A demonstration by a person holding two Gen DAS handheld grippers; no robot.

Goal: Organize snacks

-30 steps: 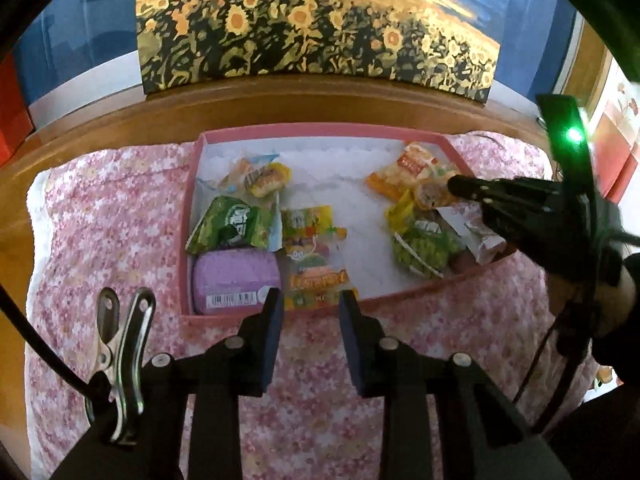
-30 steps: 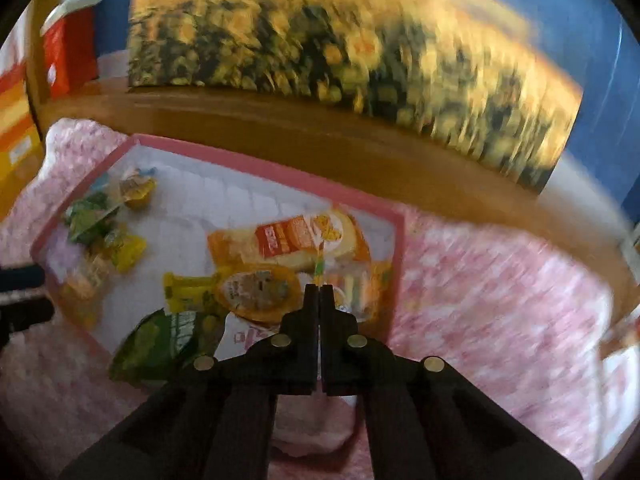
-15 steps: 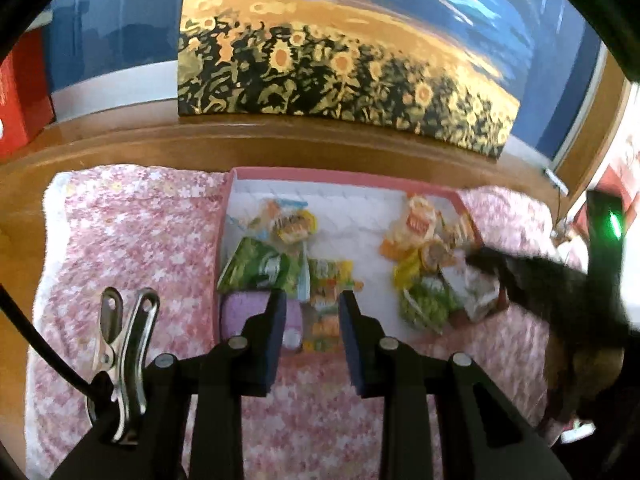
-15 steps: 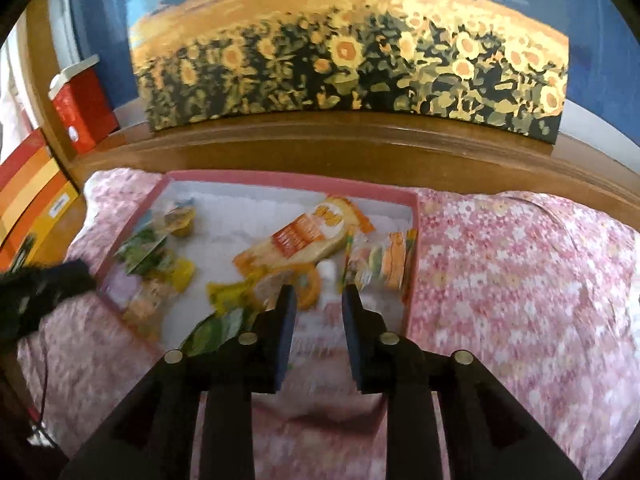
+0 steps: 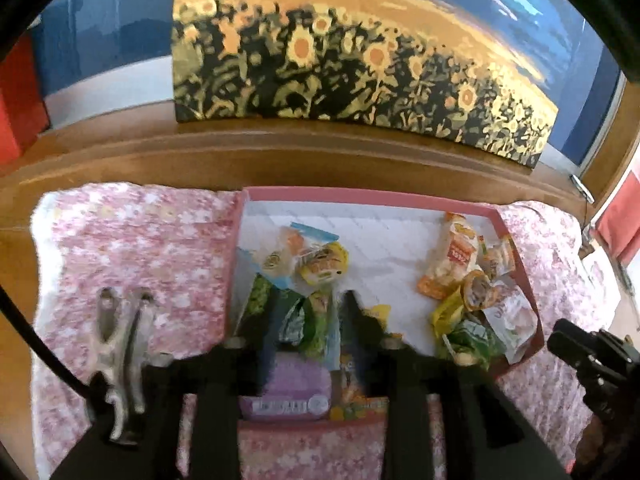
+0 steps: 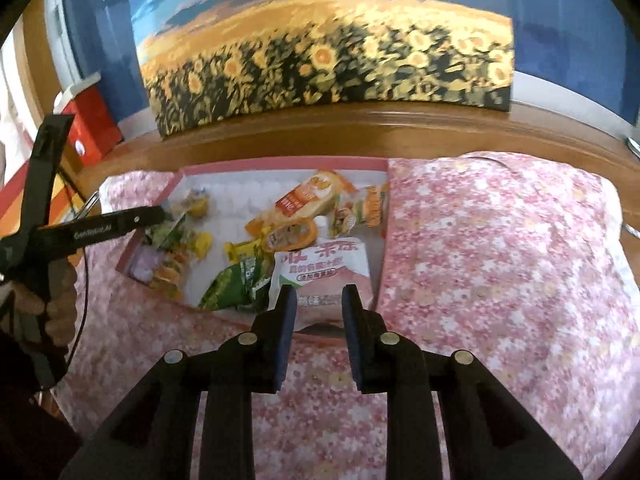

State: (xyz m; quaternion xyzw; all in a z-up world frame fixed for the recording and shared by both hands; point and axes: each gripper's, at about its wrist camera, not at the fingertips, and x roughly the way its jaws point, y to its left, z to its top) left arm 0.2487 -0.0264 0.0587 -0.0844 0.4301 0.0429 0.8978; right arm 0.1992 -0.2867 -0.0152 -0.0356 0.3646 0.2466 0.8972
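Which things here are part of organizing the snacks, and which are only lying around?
Part of the job:
- pink tray
- white drink pouch
- orange snack packet
- green packet
- purple box
- right gripper, open

Only lying around:
- sunflower painting
- floral cloth
- red box

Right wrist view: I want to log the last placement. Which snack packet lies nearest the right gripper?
The white pouch with pink lettering, in the tray's near right corner, just ahead of the right gripper. The green bag lies further left.
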